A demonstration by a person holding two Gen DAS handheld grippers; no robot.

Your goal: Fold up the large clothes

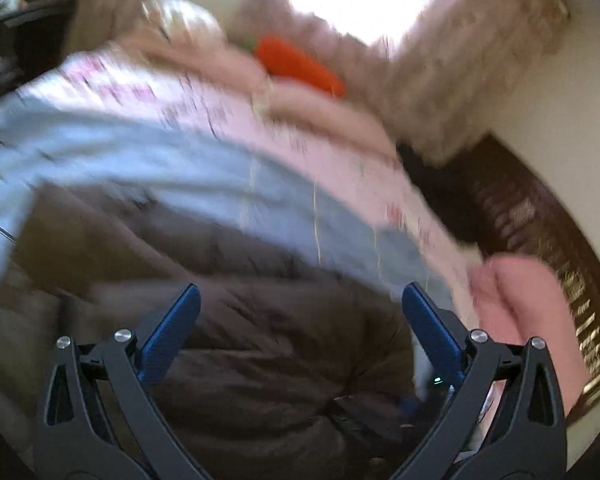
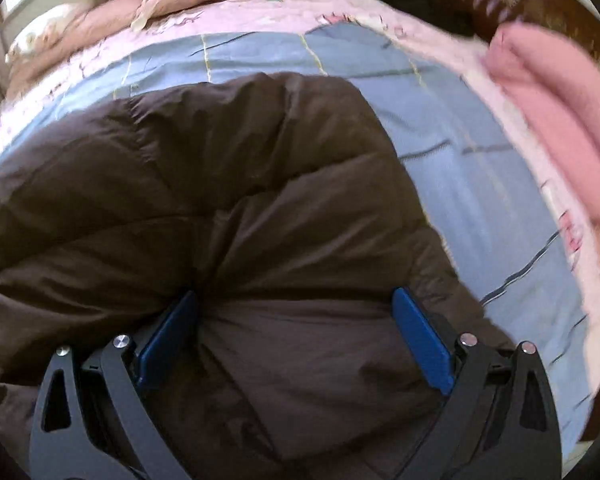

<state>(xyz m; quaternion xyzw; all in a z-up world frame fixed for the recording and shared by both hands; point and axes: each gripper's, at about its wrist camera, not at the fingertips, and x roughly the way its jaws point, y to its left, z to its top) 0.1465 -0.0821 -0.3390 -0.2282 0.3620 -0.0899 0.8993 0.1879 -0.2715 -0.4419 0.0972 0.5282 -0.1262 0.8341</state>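
A brown puffy jacket (image 2: 228,184) lies bunched on the bed, with quilted folds that meet in a crease near its middle. My right gripper (image 2: 296,308) points down at it, jaws wide open. The left fingertip (image 2: 180,316) sits at the crease and jacket fabric lies between the pads, unpinched. In the blurred left wrist view, my left gripper (image 1: 300,300) hangs open above the same jacket (image 1: 260,340), with nothing between its fingers.
The bed has a blue and pink quilt (image 2: 460,152). Folded pink cloth (image 2: 552,128) lies at its right edge, in front of a dark wooden headboard (image 1: 540,216). An orange carrot plush (image 1: 300,66) and pillows lie at the far side.
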